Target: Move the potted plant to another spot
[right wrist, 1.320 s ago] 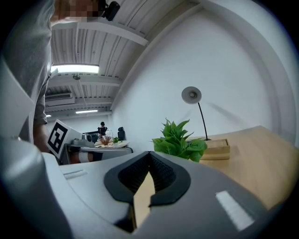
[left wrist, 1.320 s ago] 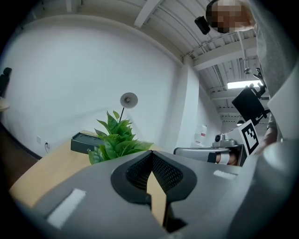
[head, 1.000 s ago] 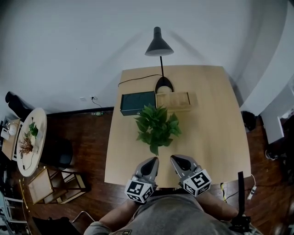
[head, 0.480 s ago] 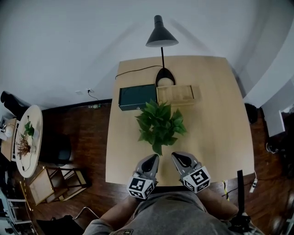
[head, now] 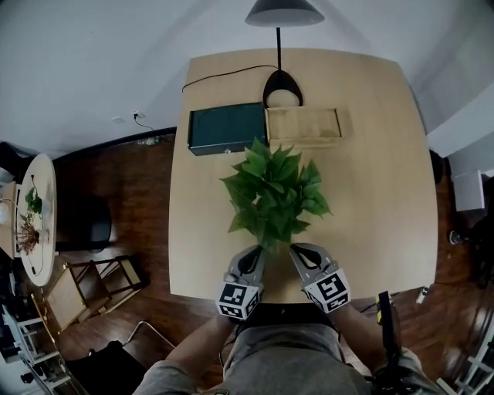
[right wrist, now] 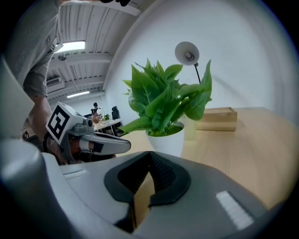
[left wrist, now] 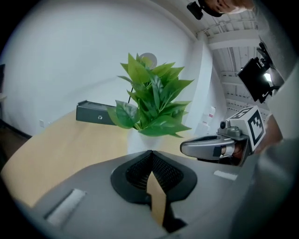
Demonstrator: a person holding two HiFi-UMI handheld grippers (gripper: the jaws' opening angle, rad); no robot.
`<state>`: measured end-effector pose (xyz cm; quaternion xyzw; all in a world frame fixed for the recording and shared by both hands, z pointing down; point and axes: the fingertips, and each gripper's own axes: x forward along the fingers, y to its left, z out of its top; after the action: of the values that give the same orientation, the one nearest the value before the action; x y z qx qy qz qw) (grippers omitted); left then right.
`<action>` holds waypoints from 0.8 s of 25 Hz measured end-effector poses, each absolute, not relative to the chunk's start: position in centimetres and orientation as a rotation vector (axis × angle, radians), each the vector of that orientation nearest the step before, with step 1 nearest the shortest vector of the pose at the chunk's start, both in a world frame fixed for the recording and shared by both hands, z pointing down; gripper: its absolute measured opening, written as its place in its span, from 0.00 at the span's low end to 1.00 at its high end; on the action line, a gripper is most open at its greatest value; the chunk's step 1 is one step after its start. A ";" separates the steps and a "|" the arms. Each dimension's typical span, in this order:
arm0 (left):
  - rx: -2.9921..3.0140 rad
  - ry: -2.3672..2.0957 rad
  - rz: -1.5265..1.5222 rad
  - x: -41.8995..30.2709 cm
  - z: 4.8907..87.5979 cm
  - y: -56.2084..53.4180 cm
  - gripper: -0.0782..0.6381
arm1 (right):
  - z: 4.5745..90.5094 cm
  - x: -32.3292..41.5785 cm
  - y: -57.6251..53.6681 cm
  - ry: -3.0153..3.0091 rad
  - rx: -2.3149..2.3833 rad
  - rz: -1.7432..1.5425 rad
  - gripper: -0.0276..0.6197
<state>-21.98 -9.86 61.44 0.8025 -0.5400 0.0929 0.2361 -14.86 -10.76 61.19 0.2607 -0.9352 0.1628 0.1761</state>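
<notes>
Left gripper [head: 253,256] and right gripper [head: 301,253], side by side, tilt slightly downward, both clenched on nothing. At their twelve o'clock the leafy green plant in a white pot [head: 274,193] stands upright.

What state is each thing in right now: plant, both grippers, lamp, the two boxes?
Potted plant: upright on the table, untouched.
Left gripper: shut, empty, clear of the pot.
Right gripper: shut, empty, clear of the pot.
Lamp: upright; lit or not, cannot tell.
Green box: closed, lying flat.
Wooden box: flat beside the green box; open or closed unclear.
</notes>
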 end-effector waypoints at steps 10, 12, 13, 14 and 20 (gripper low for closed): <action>2.169 -1.495 0.272 -22.7 64.2 -11.2 0.11 | 64.5 -15.3 -11.7 -2.602 0.704 0.459 0.05; 2.178 -1.505 0.286 -22.9 64.3 -11.5 0.11 | 64.9 -15.2 -12.0 -2.592 0.707 0.453 0.05; 2.188 -1.512 0.301 -23.0 64.3 -11.7 0.11 | 64.9 -15.2 -12.2 -2.589 0.707 0.450 0.05; 2.200 -1.520 0.320 -23.1 64.3 -11.9 0.11 | 65.0 -15.3 -12.4 -2.587 0.706 0.444 0.05; 2.258 -1.555 0.404 -24.1 64.5 -13.1 0.11 | 64.8 -15.4 -13.5 -2.577 0.685 0.381 0.06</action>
<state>-24.06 -13.08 64.54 0.8008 -0.5516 0.1433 0.1843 -15.36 -13.46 64.83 0.2480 -0.9328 0.1380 0.2222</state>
